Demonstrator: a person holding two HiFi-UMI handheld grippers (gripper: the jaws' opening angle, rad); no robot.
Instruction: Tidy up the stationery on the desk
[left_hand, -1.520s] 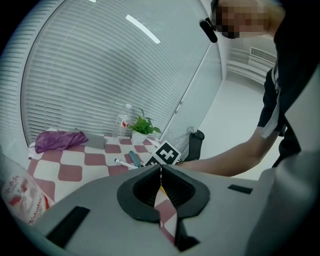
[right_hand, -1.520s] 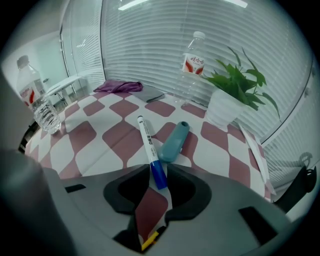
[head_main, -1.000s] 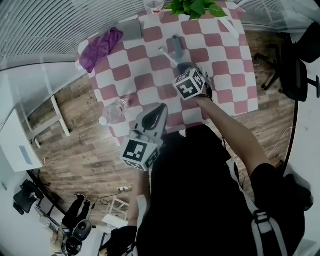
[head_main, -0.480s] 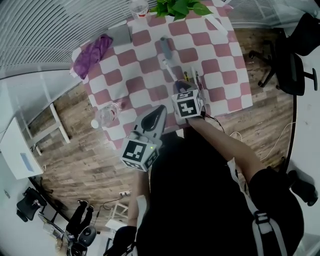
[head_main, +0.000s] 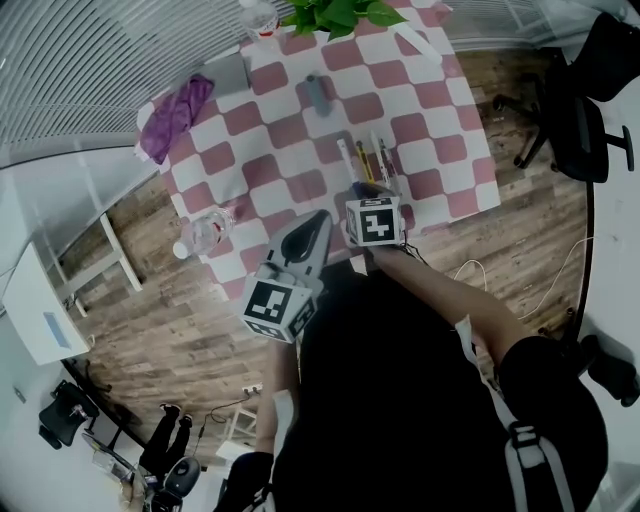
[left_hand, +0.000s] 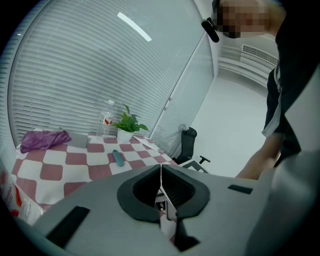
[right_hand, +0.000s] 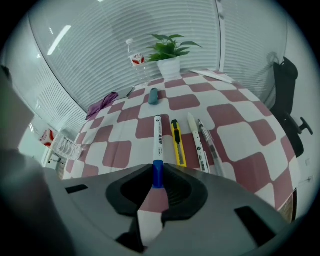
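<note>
A slim marker (right_hand: 158, 135), with a white barrel printed in small dark text that cannot be read and a glossy blue end, is pinched by that blue end in the right gripper (right_hand: 158, 170). The jaws stand partly closed, pressing on it from both sides. The barrel points straight ahead from the jaws, over a cloth (right_hand: 235, 135) of red and white squares. The very tail of the marker is hidden inside the grey jaw housing.

Just to the gripper's right, three long thin things lie in a row alongside the marker: a yellow utility knife (right_hand: 177, 142), a white pen (right_hand: 197, 140) and a clear pen (right_hand: 210, 145). Further ahead lies a small rounded grey-blue block (right_hand: 153, 96). Beyond it stand a leafy plant (right_hand: 170, 47) in a white pot and a clear bottle (right_hand: 135, 57).

Ahead and to the left, a crumpled purple cloth (right_hand: 102, 104) sits by the table edge. The checked squares between are bare.

The left gripper (left_hand: 161, 172) hangs off the table's near edge, its jaws meeting in a thin line with nothing between them
</note>
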